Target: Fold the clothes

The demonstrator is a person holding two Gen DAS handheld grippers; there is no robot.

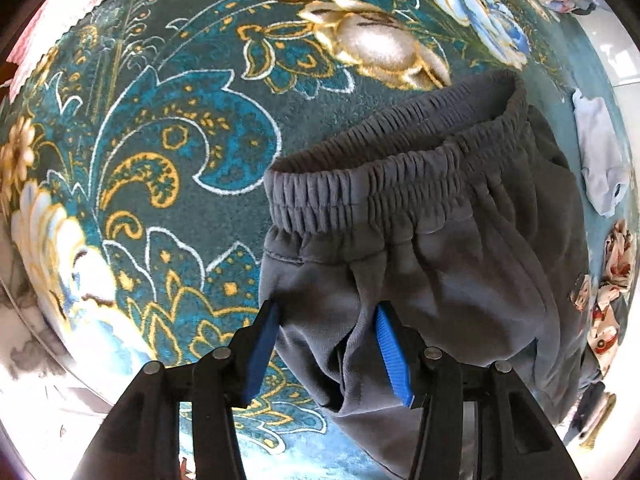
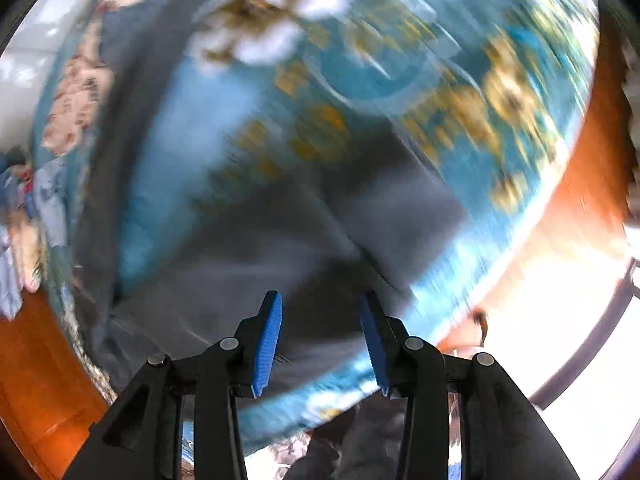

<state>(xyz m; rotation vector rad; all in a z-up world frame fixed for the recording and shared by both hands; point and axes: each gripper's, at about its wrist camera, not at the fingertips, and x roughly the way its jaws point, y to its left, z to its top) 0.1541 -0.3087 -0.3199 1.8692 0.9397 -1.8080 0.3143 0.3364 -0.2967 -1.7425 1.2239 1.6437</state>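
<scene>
A teal floral carpet (image 1: 168, 152) lies under our grey trousers (image 1: 432, 264), waistband away from us. Our left hand-held gripper (image 1: 326, 320) stands released astride a trouser fold; our right hand-held gripper (image 2: 320, 312), blurred, hangs released above them.

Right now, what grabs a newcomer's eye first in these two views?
Left wrist view: grey elastic-waist pants spread on a teal floral carpet, with the open left gripper at the fabric's edge. Right wrist view is motion-blurred, its open right gripper above dark cloth. Other clothes lie at the carpet's far right.
</scene>
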